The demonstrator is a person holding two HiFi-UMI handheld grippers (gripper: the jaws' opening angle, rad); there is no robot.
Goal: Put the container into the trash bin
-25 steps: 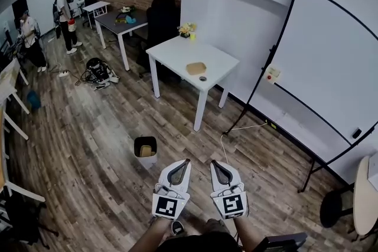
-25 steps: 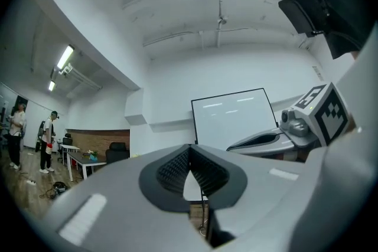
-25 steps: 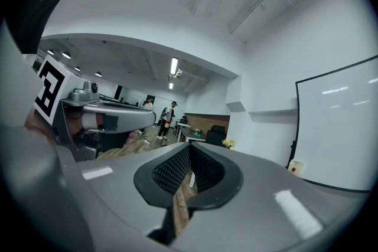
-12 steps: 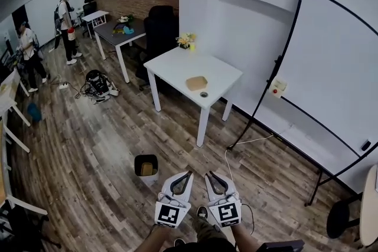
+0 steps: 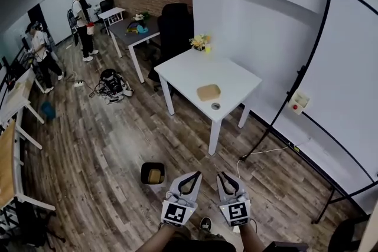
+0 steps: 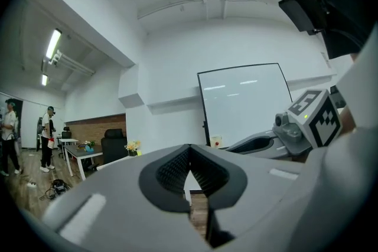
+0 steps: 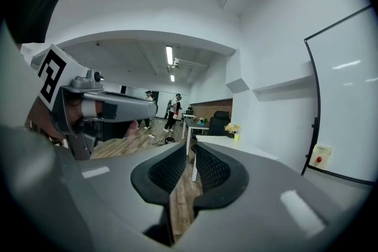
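Far left, on the wooden floor [image 5: 88, 138]: two people [image 5: 39, 47] standing, well apart from everything else. Right of them, a dark heap of gear [image 5: 112, 82] on the boards, and behind it a dark bench [image 5: 131, 32].

Lower down, near the bottom edge: the trash bin [image 5: 153, 173], small and black-lined, upright on the floor, with a tan thing inside. Just to its right, the left tool [image 5: 195, 175], held roughly level and pointing out toward the white bench [image 5: 189, 68]; pads meeting at the tips, closed on nothing.

On that white bench, at the back corner, a bunch of flowers [image 5: 201, 41]. Nearer the front edge, the container [image 5: 208, 92], flat and tan, lying on the top with a small round object [image 5: 215, 106] just beside it. Well apart from both tools and from the bin.

Next over, the right tool [image 5: 220, 176], side by side with the left; jaws opening, a narrow gap between the pads, only floor visible through it, nothing gripped.

Far right, a whiteboard [image 5: 348, 68] on a black stand against the wall.
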